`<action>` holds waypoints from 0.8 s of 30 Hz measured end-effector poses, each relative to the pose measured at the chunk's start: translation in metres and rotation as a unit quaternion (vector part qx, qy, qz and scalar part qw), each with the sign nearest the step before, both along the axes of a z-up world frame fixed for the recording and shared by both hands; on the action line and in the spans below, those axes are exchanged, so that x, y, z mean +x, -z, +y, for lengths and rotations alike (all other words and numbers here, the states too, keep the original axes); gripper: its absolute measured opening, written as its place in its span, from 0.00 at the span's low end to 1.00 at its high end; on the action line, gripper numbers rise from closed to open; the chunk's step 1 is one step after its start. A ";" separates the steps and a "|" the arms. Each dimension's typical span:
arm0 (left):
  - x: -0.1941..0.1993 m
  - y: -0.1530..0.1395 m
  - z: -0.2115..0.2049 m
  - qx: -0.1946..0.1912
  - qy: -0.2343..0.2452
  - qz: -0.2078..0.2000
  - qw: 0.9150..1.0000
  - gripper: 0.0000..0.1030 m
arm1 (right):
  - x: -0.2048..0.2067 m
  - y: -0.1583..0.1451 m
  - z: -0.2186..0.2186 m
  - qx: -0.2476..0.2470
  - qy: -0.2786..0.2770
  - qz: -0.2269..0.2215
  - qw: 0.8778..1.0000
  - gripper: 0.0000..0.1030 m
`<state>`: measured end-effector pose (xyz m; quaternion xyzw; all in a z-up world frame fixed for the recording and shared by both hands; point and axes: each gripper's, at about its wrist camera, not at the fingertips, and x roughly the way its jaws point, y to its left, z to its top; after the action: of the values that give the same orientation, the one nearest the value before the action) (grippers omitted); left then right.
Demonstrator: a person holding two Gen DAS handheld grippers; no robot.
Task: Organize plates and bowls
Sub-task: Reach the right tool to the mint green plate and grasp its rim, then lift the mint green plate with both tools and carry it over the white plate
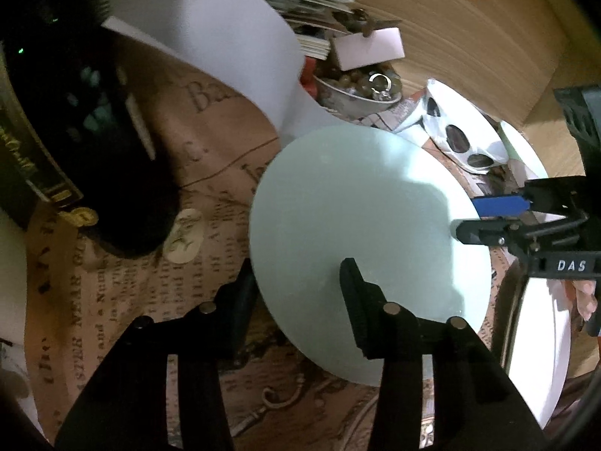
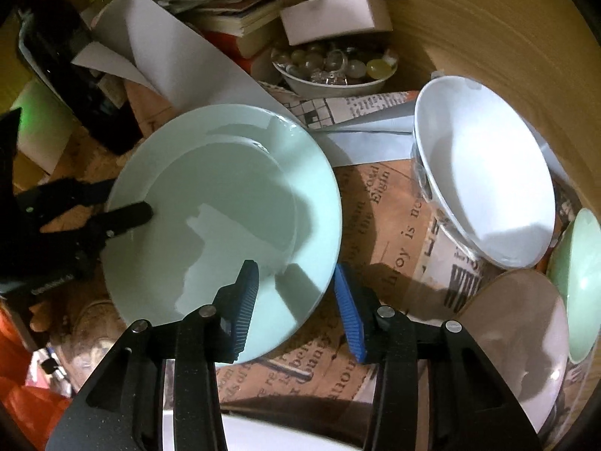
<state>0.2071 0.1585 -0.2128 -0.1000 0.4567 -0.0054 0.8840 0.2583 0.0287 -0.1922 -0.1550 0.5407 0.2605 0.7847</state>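
Left wrist view: my left gripper (image 1: pixel 296 282) is spread, its fingers straddling the near left rim of a pale green plate (image 1: pixel 360 218) on the newsprint-covered surface (image 1: pixel 124 300). One finger sits over the plate, the other outside the rim. My right gripper (image 1: pixel 484 221) reaches in from the right, also over the plate.

Right wrist view: my right gripper (image 2: pixel 296 300) is spread across the near right rim of the same plate (image 2: pixel 225 206), not pinching it. The left gripper (image 2: pixel 127 214) lies on the plate's left edge. A white bowl (image 2: pixel 484 173) leans far right, well apart from the plate; stacking likely means moving rightward.
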 end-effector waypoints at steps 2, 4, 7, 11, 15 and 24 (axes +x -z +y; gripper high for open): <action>0.000 0.000 0.003 -0.001 -0.003 0.001 1.000 0.37 | 0.006 0.005 0.004 -0.008 0.005 0.002 1.000 0.38; 0.000 0.000 0.004 -0.007 -0.001 -0.001 1.000 0.34 | 0.014 0.014 0.014 -0.006 0.011 0.010 1.000 0.38; -0.001 -0.001 0.005 -0.013 -0.001 -0.001 1.000 0.30 | 0.022 0.020 0.020 0.009 0.023 0.019 0.999 0.37; -0.006 -0.002 0.008 -0.015 0.000 -0.003 1.000 0.28 | 0.027 0.012 0.013 0.012 0.029 0.004 0.999 0.31; -0.007 -0.003 0.010 -0.016 -0.004 -0.001 1.000 0.28 | 0.014 0.001 -0.010 0.041 0.038 0.003 0.998 0.23; -0.022 -0.018 0.012 -0.021 -0.018 -0.023 0.999 0.28 | -0.010 -0.026 -0.024 0.078 0.046 -0.040 0.995 0.22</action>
<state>0.1855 0.1706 -0.1945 -0.1267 0.4338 -0.0009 0.8920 0.2481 0.0048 -0.1657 -0.0781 0.4932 0.2591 0.8267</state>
